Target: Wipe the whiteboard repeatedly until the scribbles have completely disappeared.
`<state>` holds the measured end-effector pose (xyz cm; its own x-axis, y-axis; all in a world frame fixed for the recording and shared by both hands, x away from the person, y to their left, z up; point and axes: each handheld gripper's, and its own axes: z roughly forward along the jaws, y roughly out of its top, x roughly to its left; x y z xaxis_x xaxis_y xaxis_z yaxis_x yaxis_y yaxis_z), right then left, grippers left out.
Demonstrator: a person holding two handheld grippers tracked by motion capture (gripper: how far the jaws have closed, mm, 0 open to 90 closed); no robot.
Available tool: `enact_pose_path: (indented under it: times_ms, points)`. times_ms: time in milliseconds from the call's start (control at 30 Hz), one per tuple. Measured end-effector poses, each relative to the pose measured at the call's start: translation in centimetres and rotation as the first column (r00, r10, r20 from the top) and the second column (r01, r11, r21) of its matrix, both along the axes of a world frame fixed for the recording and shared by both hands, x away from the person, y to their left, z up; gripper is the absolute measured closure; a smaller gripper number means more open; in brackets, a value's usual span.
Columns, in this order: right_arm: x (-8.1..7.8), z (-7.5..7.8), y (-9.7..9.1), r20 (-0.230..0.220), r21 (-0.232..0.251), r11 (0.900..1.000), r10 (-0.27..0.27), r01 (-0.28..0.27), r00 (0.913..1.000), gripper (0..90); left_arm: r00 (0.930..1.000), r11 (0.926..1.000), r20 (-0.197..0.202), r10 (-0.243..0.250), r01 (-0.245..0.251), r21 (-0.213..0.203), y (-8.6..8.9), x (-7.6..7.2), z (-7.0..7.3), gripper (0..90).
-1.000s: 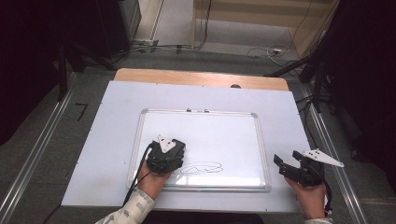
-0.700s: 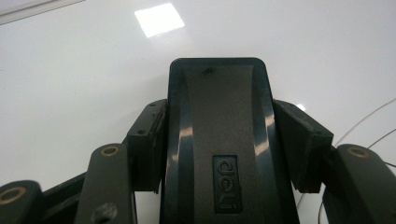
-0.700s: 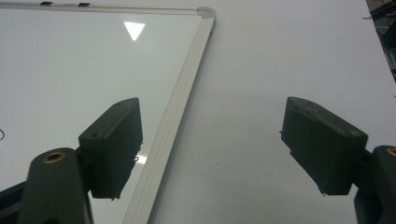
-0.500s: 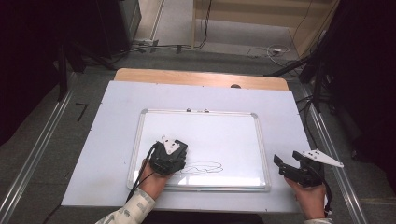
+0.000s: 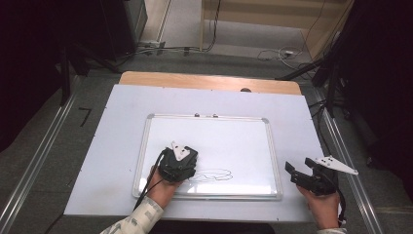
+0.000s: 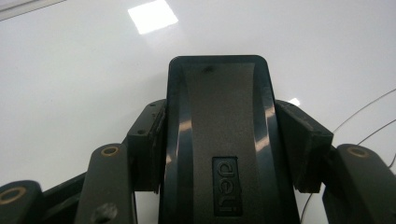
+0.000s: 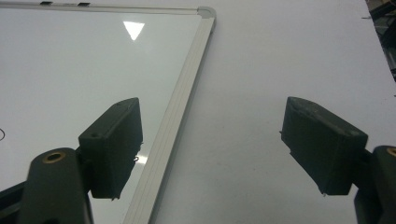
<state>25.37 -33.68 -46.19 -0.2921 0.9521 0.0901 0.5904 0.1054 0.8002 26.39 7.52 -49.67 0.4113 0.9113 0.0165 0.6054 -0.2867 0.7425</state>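
High view: I am clamping my left gripper on a black eraser, pressing it on the whiteboard near left, beside a thin scribble. My right gripper is hovering, jaws apart, over the white tabletop; grey floor beyond.

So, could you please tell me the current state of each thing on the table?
Whiteboard: lying flat, a thin line drawing near its front edge.
Eraser: clamped between the left jaws, on the board.
Left hand-held gripper: shut on the eraser.
Right hand-held gripper: open, empty, beside the board's right frame.
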Motion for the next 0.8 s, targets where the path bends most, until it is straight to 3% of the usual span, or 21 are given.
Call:
enact_pose_path:
  times_ms: [800]
  points:
    - [0.0, 0.1, 0.1, 0.0, 0.001, 1.0, 0.004, -0.004, 1.0, 19.3, 0.9998, 0.9998, -0.002, -0.019, 0.019, 0.002, -1.5, 0.5, 0.0, 41.0]
